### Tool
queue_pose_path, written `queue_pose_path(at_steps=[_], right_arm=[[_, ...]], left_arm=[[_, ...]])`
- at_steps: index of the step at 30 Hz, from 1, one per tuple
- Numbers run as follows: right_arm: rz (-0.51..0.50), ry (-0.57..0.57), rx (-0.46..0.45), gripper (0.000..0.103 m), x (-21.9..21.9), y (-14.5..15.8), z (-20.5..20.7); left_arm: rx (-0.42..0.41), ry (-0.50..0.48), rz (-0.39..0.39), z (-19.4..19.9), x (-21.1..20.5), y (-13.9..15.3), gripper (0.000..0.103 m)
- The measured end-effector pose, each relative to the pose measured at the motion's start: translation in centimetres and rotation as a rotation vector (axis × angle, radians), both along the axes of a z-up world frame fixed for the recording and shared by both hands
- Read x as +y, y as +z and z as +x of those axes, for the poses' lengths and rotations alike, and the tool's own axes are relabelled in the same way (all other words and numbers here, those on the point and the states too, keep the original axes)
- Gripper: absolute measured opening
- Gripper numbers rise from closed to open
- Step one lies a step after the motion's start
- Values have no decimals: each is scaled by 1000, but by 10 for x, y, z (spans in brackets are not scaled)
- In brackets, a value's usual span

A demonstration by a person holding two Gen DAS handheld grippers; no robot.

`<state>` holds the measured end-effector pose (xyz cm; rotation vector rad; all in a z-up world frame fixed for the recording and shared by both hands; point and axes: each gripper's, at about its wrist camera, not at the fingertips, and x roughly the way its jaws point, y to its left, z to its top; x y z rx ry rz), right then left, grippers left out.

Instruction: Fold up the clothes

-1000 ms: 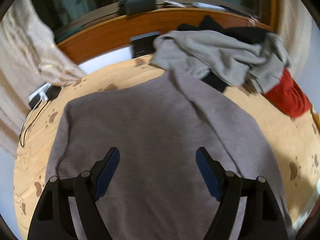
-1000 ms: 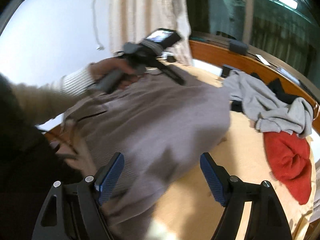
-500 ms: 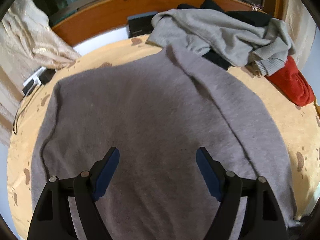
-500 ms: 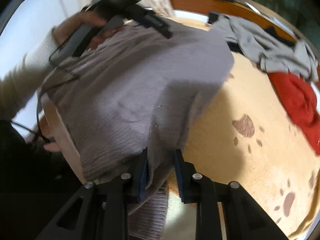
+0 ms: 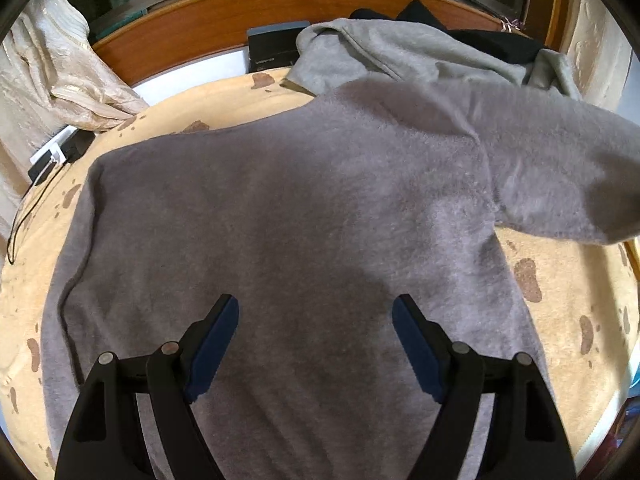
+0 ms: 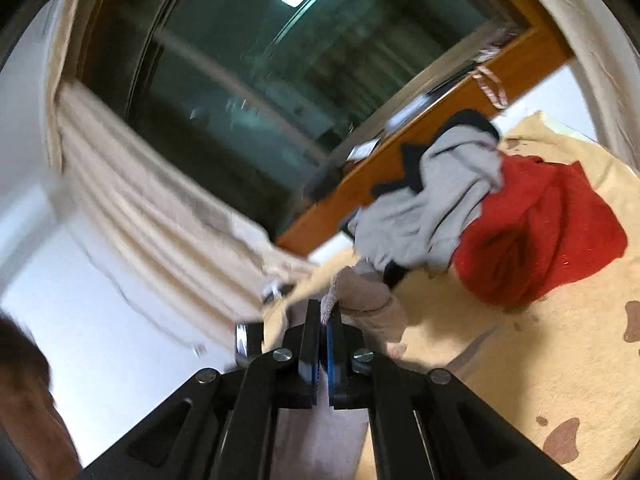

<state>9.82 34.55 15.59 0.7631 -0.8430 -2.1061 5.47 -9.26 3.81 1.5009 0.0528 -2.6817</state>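
A grey-brown fuzzy sweater [image 5: 304, 208] lies spread flat on the tan paw-print blanket [image 5: 576, 320]. My left gripper [image 5: 316, 344] hovers open and empty over the sweater's lower middle. The sweater's right sleeve [image 5: 568, 176] is raised and folded in over the body. My right gripper [image 6: 325, 336] is shut on the sweater's ribbed sleeve cuff [image 6: 332, 300] and holds it lifted above the blanket [image 6: 560, 380].
A pile of light grey [image 5: 400, 56], black and red clothes [image 6: 536, 232] lies at the bed's far side by the wooden headboard [image 5: 224, 24]. A dark box [image 5: 272, 46], a charger with cable [image 5: 52, 156] and cream curtains [image 5: 52, 68] are at the left.
My right gripper closed on the sleeve cuff and lifted it, swinging the sleeve over the sweater's body. My left gripper moved slightly lower over the sweater and stayed open.
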Motion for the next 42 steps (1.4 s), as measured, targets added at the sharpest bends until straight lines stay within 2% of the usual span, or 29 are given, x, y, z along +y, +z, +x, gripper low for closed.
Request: queue_pose_path(at_steps=[5, 8, 12, 16, 19, 26, 28, 30, 31, 33, 35, 36, 39, 42], right_arm=[[-117, -30, -112, 3, 12, -25, -30], [-136, -1, -154, 3, 1, -32, -43], [-116, 68, -150, 3, -33, -24, -53], [-53, 160, -145, 3, -96, -13, -70], [10, 257, -157, 3, -163, -15, -87], [225, 456, -218, 4, -330, -48, -130], [271, 473, -265, 4, -362, -67, -142], [292, 472, -280, 5, -371, -78, -147], [285, 475, -268, 9, -372, -81, -149], [285, 500, -207, 22, -370, -79, -148], [289, 508, -159, 75, -363, -74, -145], [285, 490, -128, 81, -356, -69, -142], [263, 455, -36, 82, -331, -58, -134], [227, 374, -33, 82, -301, -60, -134]], left_arm=[[-10, -11, 31, -6, 5, -1, 82], [-2, -19, 37, -5, 4, 1, 82], [13, -10, 48, -1, -3, 4, 82], [24, 46, 109, 2, -29, 1, 82], [25, 111, 174, 7, -56, -4, 82], [84, 311, 379, 29, -127, -8, 82], [113, 365, 415, 39, -141, -12, 82], [124, 396, 422, 42, -148, -15, 82], [126, 404, 421, 42, -150, -15, 82], [129, 414, 411, 43, -150, -16, 82], [126, 399, 377, 40, -143, -17, 82], [124, 383, 360, 40, -138, -17, 82], [123, 326, 327, 39, -126, -16, 82], [143, 233, 299, 41, -110, -12, 82]])
